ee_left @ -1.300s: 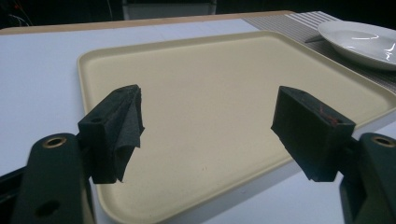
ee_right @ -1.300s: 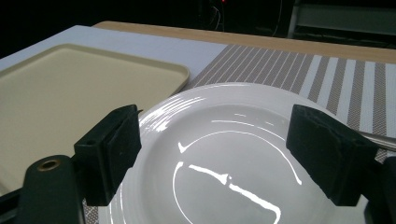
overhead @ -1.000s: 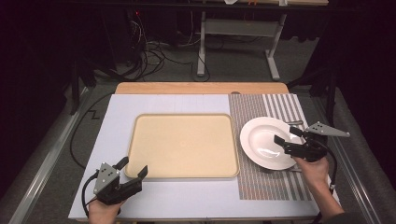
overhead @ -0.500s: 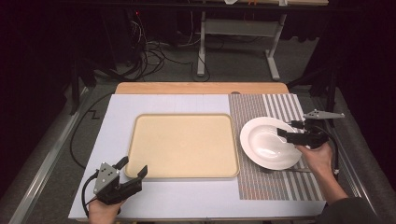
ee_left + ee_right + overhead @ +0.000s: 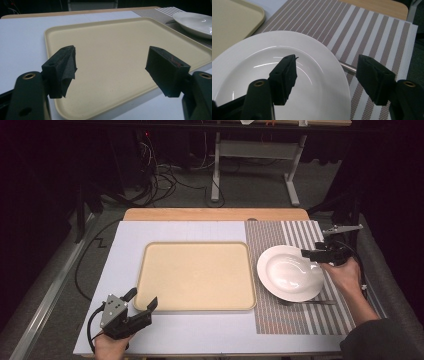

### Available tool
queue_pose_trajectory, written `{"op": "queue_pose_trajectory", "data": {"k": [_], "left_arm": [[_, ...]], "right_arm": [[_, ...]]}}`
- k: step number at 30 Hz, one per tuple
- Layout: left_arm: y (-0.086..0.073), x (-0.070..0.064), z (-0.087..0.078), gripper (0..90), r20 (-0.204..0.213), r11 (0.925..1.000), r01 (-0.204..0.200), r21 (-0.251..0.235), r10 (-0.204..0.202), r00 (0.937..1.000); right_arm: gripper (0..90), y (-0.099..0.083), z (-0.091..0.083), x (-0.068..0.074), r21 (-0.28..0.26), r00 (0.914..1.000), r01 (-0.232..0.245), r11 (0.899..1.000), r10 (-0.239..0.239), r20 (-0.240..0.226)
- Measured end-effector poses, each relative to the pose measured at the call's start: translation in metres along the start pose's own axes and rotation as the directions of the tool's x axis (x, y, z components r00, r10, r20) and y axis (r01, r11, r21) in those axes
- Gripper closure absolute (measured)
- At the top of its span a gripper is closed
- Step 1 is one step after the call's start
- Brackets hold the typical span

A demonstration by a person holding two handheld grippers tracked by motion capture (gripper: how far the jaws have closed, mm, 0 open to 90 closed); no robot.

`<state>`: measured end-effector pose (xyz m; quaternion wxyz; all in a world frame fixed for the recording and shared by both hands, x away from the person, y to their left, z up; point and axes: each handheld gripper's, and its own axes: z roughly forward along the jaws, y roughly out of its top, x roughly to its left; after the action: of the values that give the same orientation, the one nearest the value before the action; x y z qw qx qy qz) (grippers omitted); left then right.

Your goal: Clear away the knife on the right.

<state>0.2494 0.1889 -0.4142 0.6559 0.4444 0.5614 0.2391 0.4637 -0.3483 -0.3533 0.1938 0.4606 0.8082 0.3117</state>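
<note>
Since a second ago the right gripper (image 5: pixel 311 254) has drawn back from the bowl of the plate (image 5: pixel 290 272) toward its far right rim; the left gripper (image 5: pixel 141 301) has not shifted.

Right gripper: jaws spread wide, nothing between them. In the right gripper view one jaw hangs over the plate's inner slope, the other outside the rim over the striped placemat (image 5: pixel 372 32), so the rim sits in the gap, not yet pinched.

Left gripper: jaws also spread and empty, hovering just off the near left corner of the tray (image 5: pixel 196 276), pointed across it.

Plate: white, empty, resting on the left half of the placemat, just beside the tray's right edge. A thin metal utensil (image 5: pixel 348 67) lies on the mat partly under the plate's right side; which kind, I cannot tell.

Tray: bare.

Judgement: early stage. The plate is lined up for a rim grasp but not gripped or lifted. Closing, lifting and placing all remain, presumably onto the tray.
</note>
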Motion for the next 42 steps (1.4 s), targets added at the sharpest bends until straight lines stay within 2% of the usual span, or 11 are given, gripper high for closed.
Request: {"op": "queue_pose_trajectory", "data": {"k": [4,8,10,13,15,18,19,24,29,36,42], "left_arm": [[0.0,0.0,0.0,25.3,0.0,1.0,-0.003,0.003,0.003,1.0],[0.0,0.0,0.0,25.3,-0.002,1.0,-0.002,0.001,0.002,1.0],[-0.001,0.0,0.0,25.3,-0.004,1.0,-0.003,0.001,0.003,1.0],[-0.001,0.0,-0.001,25.3,-0.007,1.0,-0.002,-0.001,0.002,1.0],[0.0,0.0,-0.001,25.3,-0.009,1.0,0.0,-0.003,0.0,1.0],[-0.001,0.0,-0.001,25.3,-0.011,1.0,0.0,-0.003,0.0,0.9999],[-0.001,0.0,-0.001,25.2,-0.013,1.0,0.0,-0.003,0.0,0.9999],[-0.001,0.0,-0.002,25.3,-0.016,1.0,-0.004,-0.002,0.004,0.9999],[-0.001,0.0,-0.002,25.2,-0.018,1.0,-0.003,-0.002,0.003,0.9998],[-0.001,0.001,-0.002,25.1,-0.024,1.0,-0.001,-0.002,0.001,0.9997],[-0.001,0.001,-0.002,25.0,-0.026,1.0,0.0,-0.002,0.0,0.9997]], "right_arm": [[36.3,0.005,0.007,-0.007,0.045,0.9998,-0.003,0.999,0.002,0.02],[40.2,0.007,0.012,-0.015,0.069,0.9998,-0.015,0.998,0.015,0.011],[41.3,0.008,0.02,-0.022,0.109,0.9995,-0.031,0.994,0.03,0.011],[43.1,0.009,0.024,-0.03,0.132,0.9988,-0.044,0.99,0.042,0.024],[43.9,0.01,0.027,-0.034,0.131,0.9984,-0.046,0.99,0.042,0.038],[44.2,0.012,0.03,-0.038,0.16,0.9981,-0.047,0.986,0.04,0.047],[45.5,0.014,0.034,-0.041,0.189,0.9984,-0.039,0.981,0.031,0.046],[47.0,0.015,0.041,-0.046,0.204,0.998,-0.036,0.978,0.025,0.059],[49.1,0.008,0.051,-0.058,0.239,0.9969,-0.062,0.969,0.049,0.062],[49.9,0.005,0.061,-0.059,0.26,0.9982,-0.049,0.964,0.038,0.047],[49.9,0.006,0.065,-0.057,0.258,0.9986,-0.031,0.966,0.018,0.049]]}}
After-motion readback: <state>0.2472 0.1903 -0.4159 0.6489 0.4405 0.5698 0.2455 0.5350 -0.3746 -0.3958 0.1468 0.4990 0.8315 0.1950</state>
